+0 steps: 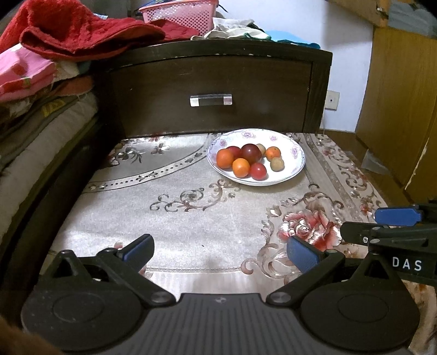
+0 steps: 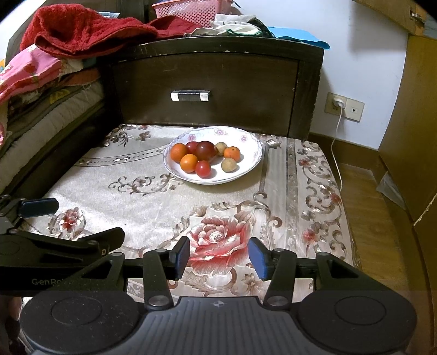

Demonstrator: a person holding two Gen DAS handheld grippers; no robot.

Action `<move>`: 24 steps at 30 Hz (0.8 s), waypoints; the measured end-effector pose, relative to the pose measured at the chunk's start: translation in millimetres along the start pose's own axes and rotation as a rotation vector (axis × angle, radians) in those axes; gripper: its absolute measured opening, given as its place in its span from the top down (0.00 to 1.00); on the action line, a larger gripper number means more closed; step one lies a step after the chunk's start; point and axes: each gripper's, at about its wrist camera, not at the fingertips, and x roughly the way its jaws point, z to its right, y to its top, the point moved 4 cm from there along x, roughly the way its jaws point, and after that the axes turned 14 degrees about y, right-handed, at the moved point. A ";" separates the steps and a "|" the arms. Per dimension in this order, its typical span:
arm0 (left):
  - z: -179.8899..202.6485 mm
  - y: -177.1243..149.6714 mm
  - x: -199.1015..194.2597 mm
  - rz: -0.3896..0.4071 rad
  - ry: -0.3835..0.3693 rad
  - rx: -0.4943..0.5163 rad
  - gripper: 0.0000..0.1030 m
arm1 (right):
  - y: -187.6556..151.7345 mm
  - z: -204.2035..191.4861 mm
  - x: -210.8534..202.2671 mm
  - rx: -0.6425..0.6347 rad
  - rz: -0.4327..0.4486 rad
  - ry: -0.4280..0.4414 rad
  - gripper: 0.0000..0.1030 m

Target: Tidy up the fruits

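Observation:
A white flowered plate [image 1: 293, 153] [image 2: 250, 153] stands at the back of the cloth-covered table [image 1: 191, 218] [image 2: 153, 196]. It holds several small fruits: oranges [image 1: 241, 167] [image 2: 188, 162], red ones [image 1: 258, 171] [image 2: 203, 168], a large dark red one [image 1: 250, 153] [image 2: 205, 150] and tan ones [image 1: 277, 163] [image 2: 229, 165]. My left gripper [image 1: 220, 252] [image 2: 90, 218] is open over the near part of the cloth, nothing between its blue pads. Beside it my right gripper [image 2: 220, 256] [image 1: 360, 222] is also open and empty, above a red rose pattern. Both are well short of the plate.
A dark wooden nightstand [image 1: 213, 90] [image 2: 204, 87] with a drawer handle rises right behind the plate. Stacked bedding and a red towel [image 1: 76, 30] lie left, a pink basket [image 2: 191, 11] on top. The table's right edge drops to wooden floor [image 2: 371, 218]; a cable [image 2: 336, 153] hangs there.

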 end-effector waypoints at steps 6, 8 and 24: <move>-3.8 -1.2 -0.8 -0.002 0.014 -0.010 0.00 | 0.5 3.4 -5.9 0.023 0.019 -0.002 0.53; -4.0 -1.4 -1.0 -0.004 0.013 -0.008 0.00 | -0.1 5.0 -7.1 0.034 0.019 -0.002 0.53; -4.5 -3.4 -1.5 -0.010 0.008 -0.024 0.00 | -6.4 -2.3 -9.8 0.050 0.004 0.028 0.53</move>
